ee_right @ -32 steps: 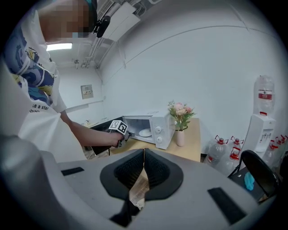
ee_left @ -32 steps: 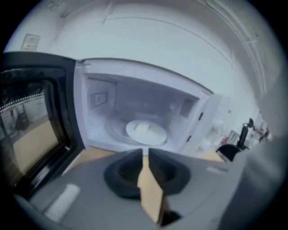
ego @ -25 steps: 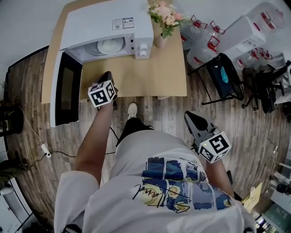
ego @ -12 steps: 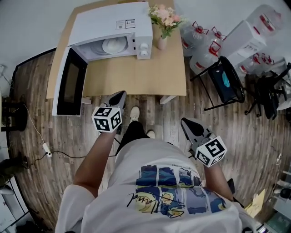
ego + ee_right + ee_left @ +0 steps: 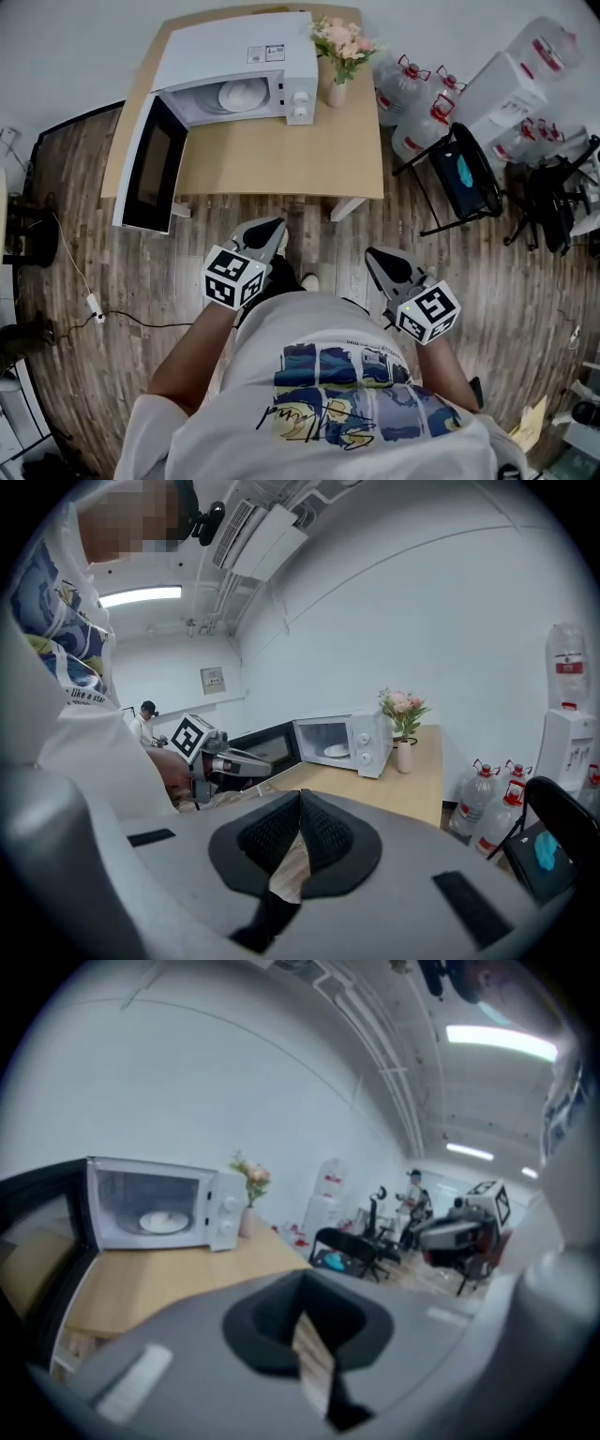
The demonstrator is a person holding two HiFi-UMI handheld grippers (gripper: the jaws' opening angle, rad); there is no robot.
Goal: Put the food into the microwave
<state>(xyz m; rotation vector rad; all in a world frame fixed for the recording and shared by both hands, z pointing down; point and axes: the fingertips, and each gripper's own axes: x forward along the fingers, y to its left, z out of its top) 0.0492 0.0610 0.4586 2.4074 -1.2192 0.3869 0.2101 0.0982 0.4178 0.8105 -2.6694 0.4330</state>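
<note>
At the upper left of the head view, the microwave's door (image 5: pixel 150 176) stands open past the table edge. The microwave (image 5: pixel 234 56) sits on the wooden table (image 5: pixel 281 159), and the plate of food (image 5: pixel 241 94) lies inside its cavity. Below the table, left of centre, your left gripper (image 5: pixel 270 228) has its jaws pressed together on nothing. The flower vase (image 5: pixel 337 92) stands just right of the microwave. Your right gripper (image 5: pixel 377 258), right of centre, is likewise closed and empty. Water bottles (image 5: pixel 412 103) crowd the upper right.
</note>
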